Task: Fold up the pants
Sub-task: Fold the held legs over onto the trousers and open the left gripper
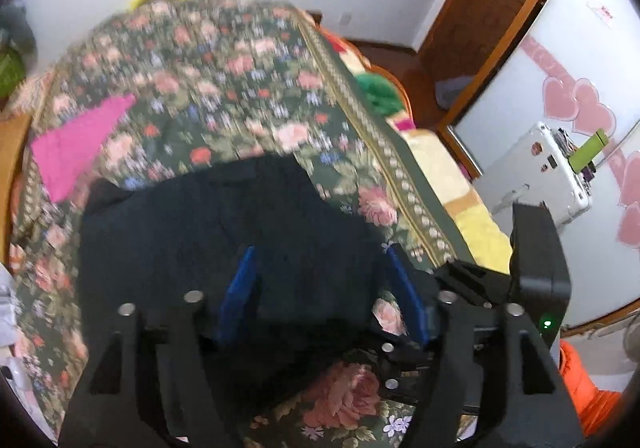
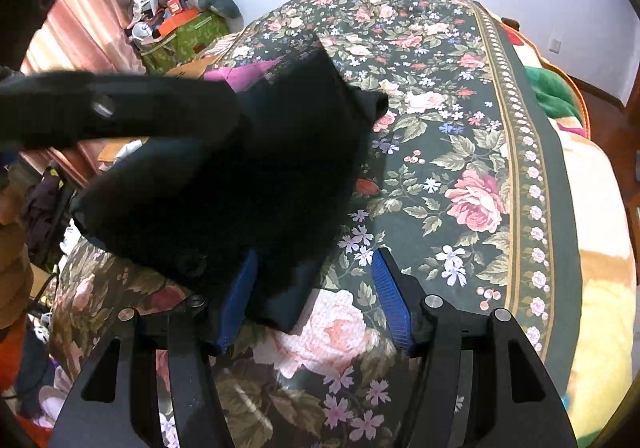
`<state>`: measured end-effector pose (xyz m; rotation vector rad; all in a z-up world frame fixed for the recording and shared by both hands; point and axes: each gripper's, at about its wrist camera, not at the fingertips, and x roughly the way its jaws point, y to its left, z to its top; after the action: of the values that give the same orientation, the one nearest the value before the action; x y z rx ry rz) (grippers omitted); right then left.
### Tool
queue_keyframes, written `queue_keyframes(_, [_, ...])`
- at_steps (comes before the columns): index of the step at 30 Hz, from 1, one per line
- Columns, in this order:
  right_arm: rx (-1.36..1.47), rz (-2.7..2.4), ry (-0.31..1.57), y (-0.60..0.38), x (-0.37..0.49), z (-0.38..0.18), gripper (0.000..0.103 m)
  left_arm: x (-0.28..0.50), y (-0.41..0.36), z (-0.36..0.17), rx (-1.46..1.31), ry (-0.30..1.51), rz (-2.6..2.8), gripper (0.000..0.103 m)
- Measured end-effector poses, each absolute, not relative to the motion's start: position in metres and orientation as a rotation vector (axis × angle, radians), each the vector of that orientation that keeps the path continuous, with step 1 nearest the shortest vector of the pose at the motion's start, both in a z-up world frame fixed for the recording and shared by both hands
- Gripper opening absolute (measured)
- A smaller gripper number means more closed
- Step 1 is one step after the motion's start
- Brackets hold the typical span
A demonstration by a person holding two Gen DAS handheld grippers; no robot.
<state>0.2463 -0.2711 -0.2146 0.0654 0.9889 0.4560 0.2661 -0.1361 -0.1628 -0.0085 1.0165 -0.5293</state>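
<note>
The dark navy pants (image 1: 224, 228) lie bunched in a folded heap on a floral bedspread (image 1: 220, 80). My left gripper (image 1: 320, 280) hovers over the near part of the heap, its blue pads (image 1: 240, 288) spread wide and not pressing the cloth. In the right wrist view the pants (image 2: 240, 176) fill the left centre. One corner of them reaches between the fingers of my right gripper (image 2: 316, 292), beside the left pad (image 2: 236, 304). That gripper stands open, its right pad over bare bedspread (image 2: 460, 128). The left tool shows as a blurred black arm (image 2: 100, 108) over the pants' far side.
A pink cloth (image 1: 76, 144) lies on the bed beyond the pants, also visible in the right wrist view as a pink cloth (image 2: 244, 74). A yellow blanket (image 2: 600, 248) and green fabric (image 1: 376, 92) line the bed's right edge. Cluttered bags (image 2: 180, 28) stand at the far left by a curtain.
</note>
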Motion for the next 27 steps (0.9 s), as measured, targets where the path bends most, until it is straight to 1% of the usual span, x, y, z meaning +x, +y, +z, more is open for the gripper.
queue_keyframes(7, [0.047,0.445,0.969,-0.275,0.24,-0.208,0.056,0.278,-0.103,-0.135,0.002,0.903,-0.387,0.078])
queue_keyframes(12, [0.054,0.443,0.961,-0.279,0.239,-0.204,0.056,0.303,-0.07,-0.127,0.029,0.845,-0.288,0.091])
queue_keyframes(14, [0.06,0.442,0.962,-0.281,0.237,-0.204,0.056,0.313,-0.059,-0.129,0.035,0.838,-0.256,0.094])
queue_keyframes(17, [0.068,0.425,0.958,-0.286,0.235,-0.204,0.058,0.341,-0.04,-0.146,0.021,0.873,-0.224,0.095])
queue_keyframes(27, [0.135,0.332,0.95,-0.312,0.237,-0.204,0.06,0.423,-0.022,-0.236,0.121,1.123,-0.127,0.095])
